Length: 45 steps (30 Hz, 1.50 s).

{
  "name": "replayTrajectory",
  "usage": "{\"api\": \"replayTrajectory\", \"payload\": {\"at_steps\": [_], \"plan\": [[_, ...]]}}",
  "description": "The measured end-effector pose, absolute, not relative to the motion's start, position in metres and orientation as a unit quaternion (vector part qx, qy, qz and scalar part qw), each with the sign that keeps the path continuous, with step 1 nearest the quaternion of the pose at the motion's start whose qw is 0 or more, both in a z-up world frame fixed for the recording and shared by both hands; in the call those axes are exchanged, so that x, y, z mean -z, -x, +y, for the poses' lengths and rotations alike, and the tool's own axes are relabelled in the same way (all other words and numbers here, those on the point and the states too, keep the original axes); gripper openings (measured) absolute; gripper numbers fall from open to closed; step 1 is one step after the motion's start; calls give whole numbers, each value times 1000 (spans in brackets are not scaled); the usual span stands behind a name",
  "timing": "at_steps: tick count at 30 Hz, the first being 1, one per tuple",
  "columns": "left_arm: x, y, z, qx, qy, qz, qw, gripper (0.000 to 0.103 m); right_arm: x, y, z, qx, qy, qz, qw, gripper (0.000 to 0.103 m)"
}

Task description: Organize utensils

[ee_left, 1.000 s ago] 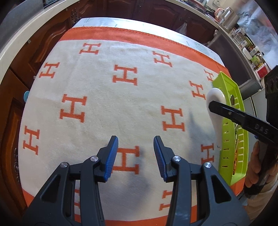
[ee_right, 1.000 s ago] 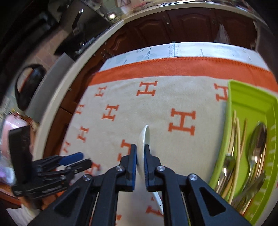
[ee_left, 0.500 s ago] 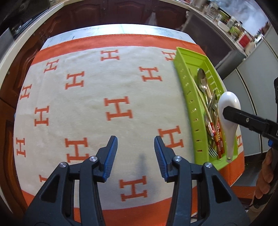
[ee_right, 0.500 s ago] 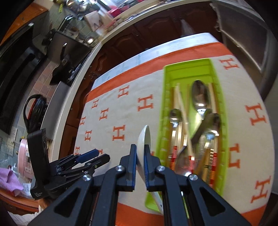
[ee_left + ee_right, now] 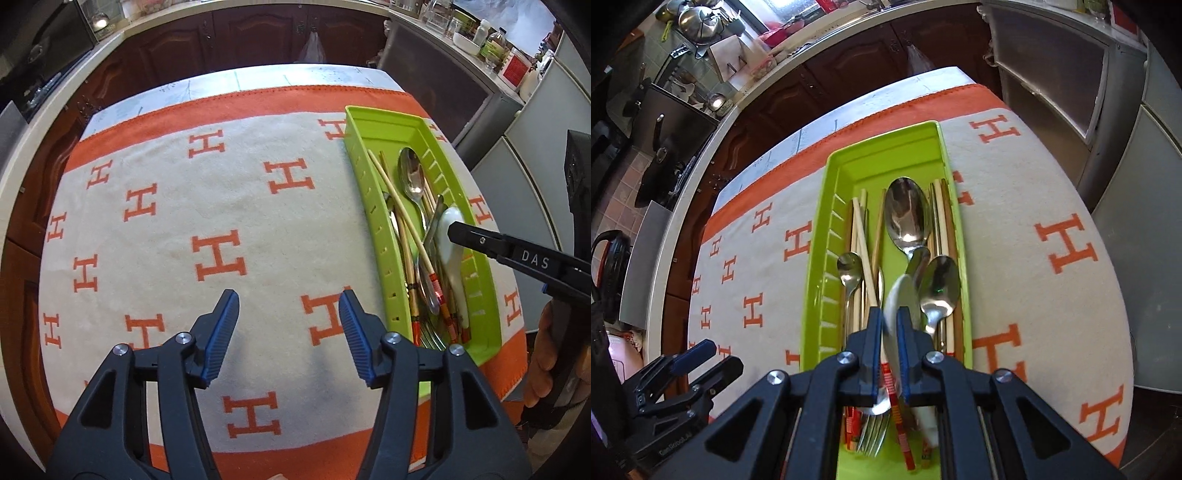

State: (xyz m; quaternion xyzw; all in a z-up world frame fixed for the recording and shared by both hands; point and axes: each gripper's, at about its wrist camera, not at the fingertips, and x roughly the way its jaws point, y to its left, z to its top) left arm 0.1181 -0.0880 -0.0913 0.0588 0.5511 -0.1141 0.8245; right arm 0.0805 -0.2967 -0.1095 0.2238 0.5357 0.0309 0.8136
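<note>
Right hand-held gripper (image 5: pixel 890 334): you clamped the white spoon (image 5: pixel 448 236) over the green tray (image 5: pixel 384 258).
Left hand-held gripper (image 5: pixel 288 332): at the tray's 9 o'clock, its jaws had just widened, empty.
Release: you needed to lower the spoon lengthwise among the cutlery.

Home kitchen: dark wood cabinets (image 5: pixel 255 33), countertop pots (image 5: pixel 698 26), cutlery tray (image 5: pixel 886 155).

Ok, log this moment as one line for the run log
right gripper: shut on white ceramic spoon, over green utensil tray | left gripper: open, jaws just widened, empty, above patterned cloth | spoon not released
</note>
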Motion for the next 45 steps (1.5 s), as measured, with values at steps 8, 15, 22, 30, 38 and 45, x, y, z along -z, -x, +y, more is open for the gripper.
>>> {"api": "replayTrajectory", "payload": {"at_steps": [8,15,22,30,38,45], "plan": [[84,-123,-76,74,-51,538,838,59,92,-80,-278,-33,-180,519,835,26],[78,-120,-66,56,-40,533,843,60,74,-64,-269,-32,-175,493,852,43],[69,-107,-65,55,-48,522,850,75,69,-49,-257,-28,-166,496,852,50],[59,-83,-54,54,-49,515,854,81,69,-25,-243,-20,-157,500,851,50],[48,-50,-37,33,-54,502,863,82,61,1,-229,-12,-154,503,850,51],[33,-29,-22,28,-42,489,871,83,43,18,-208,-20,-130,492,861,51]]}}
